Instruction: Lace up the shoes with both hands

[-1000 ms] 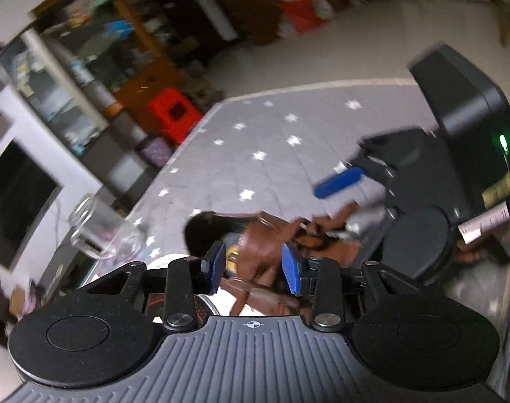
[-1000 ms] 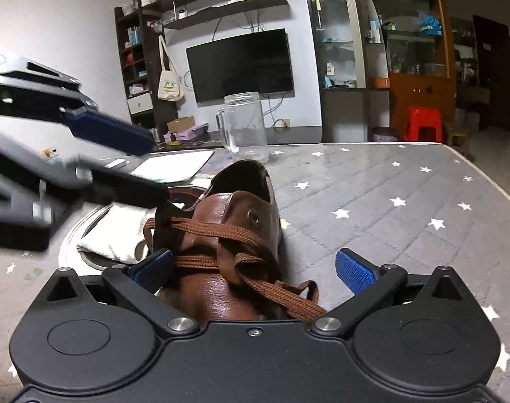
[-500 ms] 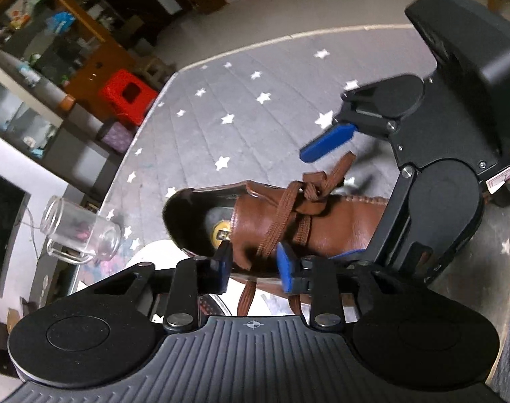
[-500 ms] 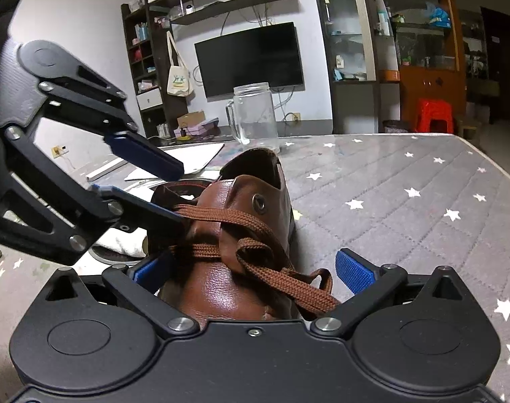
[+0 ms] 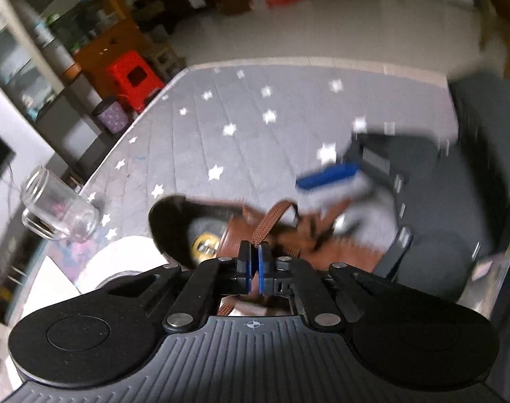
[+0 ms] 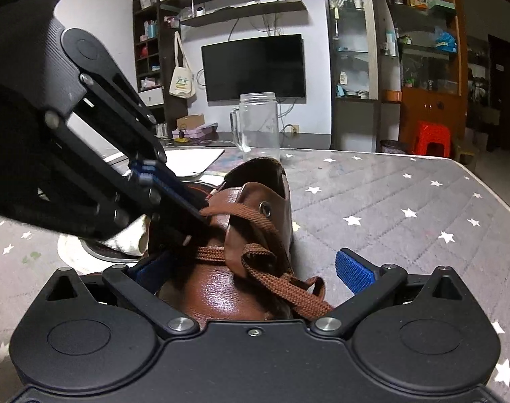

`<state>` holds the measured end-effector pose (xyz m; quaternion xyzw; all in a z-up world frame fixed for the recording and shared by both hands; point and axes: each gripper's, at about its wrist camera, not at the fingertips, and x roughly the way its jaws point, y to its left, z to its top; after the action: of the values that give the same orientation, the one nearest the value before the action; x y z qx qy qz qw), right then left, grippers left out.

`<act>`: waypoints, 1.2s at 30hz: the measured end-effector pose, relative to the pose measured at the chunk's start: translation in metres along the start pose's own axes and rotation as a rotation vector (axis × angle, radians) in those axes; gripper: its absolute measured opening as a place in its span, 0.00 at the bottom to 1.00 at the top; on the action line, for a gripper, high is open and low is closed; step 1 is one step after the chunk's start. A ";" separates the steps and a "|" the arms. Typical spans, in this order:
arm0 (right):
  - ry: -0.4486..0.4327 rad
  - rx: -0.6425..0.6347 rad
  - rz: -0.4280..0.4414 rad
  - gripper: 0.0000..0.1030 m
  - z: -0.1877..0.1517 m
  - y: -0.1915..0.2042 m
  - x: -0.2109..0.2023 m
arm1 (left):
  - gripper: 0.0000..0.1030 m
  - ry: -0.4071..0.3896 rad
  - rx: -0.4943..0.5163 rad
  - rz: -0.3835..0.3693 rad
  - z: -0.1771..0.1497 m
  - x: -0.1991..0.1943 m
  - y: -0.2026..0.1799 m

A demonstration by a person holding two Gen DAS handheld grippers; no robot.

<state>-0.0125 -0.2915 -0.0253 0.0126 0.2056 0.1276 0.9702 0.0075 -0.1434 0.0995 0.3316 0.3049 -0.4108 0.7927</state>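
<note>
Since a second ago the left gripper has drawn its ribbed blue pads together from a wide gap and now pinches the flat woven brown lace at the shoe's ankle opening. The glossy brown leather shoe lies on the quilted grey star-print table cover, well in from its edges. Around the toe, the right gripper stands spread, pads apart from the leather. A clear glass mug stands near the far edge.

Left wrist view looks steeply down, right wrist view nearly level, both close on the shoe.
</note>
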 end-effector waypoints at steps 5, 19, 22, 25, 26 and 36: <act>-0.005 -0.010 -0.007 1.00 0.001 0.001 -0.001 | 0.04 -0.118 -0.062 -0.057 0.024 -0.023 -0.007; -0.008 0.000 -0.003 1.00 -0.003 -0.002 -0.004 | 0.24 -0.220 0.041 -0.120 0.074 -0.011 -0.031; -0.006 0.011 0.004 1.00 -0.005 -0.006 -0.005 | 0.29 -0.191 0.061 -0.123 0.072 -0.003 -0.029; -0.006 0.019 0.008 1.00 -0.005 -0.010 -0.005 | 0.29 -0.172 0.093 -0.124 0.068 0.001 -0.028; -0.005 0.022 0.010 1.00 -0.005 -0.011 -0.006 | 0.29 -0.165 0.117 -0.126 0.066 0.001 -0.028; 0.001 0.032 0.015 1.00 -0.008 -0.023 -0.016 | 0.30 0.020 0.401 -0.107 0.032 0.028 -0.048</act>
<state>-0.0247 -0.3181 -0.0282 0.0298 0.2081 0.1314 0.9688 -0.0132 -0.2027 0.0840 0.4701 0.2419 -0.5013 0.6849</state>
